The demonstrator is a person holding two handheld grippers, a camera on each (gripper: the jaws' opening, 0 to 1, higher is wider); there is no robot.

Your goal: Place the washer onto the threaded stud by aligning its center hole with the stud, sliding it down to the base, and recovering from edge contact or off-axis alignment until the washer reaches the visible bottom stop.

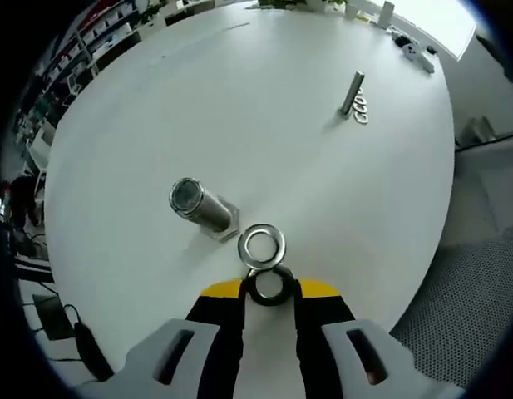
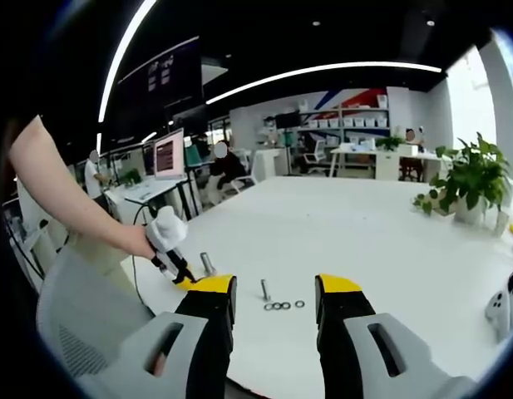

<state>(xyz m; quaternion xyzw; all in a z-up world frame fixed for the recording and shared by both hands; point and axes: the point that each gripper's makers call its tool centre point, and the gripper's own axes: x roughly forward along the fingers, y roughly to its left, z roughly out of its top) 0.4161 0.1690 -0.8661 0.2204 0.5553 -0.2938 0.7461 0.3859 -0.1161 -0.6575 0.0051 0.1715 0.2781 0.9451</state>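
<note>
We're in an open-plan office: beyond the fingers, a big white table, desks with a lit monitor, seated people, shelving, potted plants, ceiling light strips.

Potted plant at white table's far edge; monitor, shelves beyond table.

My white table carries a large stud at centre, a thin bolt with washers upper right.
</note>
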